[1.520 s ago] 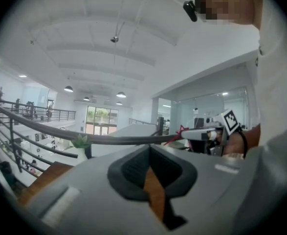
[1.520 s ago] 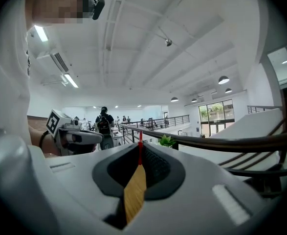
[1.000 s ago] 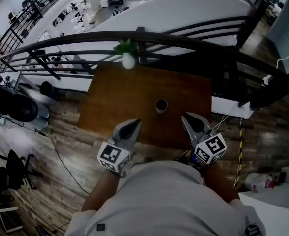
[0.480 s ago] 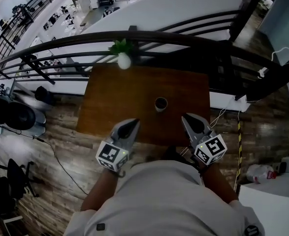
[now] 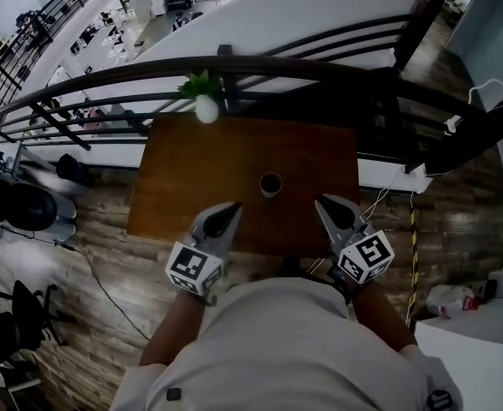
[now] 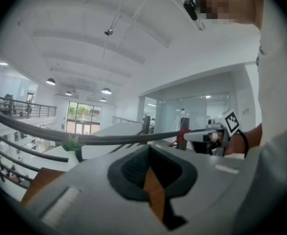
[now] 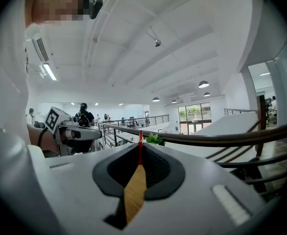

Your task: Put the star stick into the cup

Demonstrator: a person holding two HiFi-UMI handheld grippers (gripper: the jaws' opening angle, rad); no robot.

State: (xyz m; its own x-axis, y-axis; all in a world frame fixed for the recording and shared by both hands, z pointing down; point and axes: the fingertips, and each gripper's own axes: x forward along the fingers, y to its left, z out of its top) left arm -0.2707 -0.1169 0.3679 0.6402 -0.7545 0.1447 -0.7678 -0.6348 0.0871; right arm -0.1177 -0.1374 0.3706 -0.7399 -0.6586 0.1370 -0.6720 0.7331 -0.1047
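The dark-rimmed cup (image 5: 270, 184) stands upright on the brown table (image 5: 191, 178), toward its near edge. My right gripper (image 5: 323, 202) hovers over that edge, right of the cup. In the right gripper view it (image 7: 140, 153) is shut on a thin red stick (image 7: 140, 143) that stands up between the fingertips. No star shows on the stick. My left gripper (image 5: 230, 207) hangs left of the cup, jaws together and empty (image 6: 150, 153). The left gripper view shows the right gripper (image 6: 188, 137) side-on, with something red at its tip.
A potted plant in a white vase (image 5: 205, 107) stands at the table's far edge. Behind it runs a dark railing (image 5: 320, 67) with an open drop beyond. Wooden floor, cables and office chairs (image 5: 11, 204) lie to the left.
The view has drifted, so table and cup sit slightly further left in frame. Both grippers hold nearly the same pose over the near table edge.
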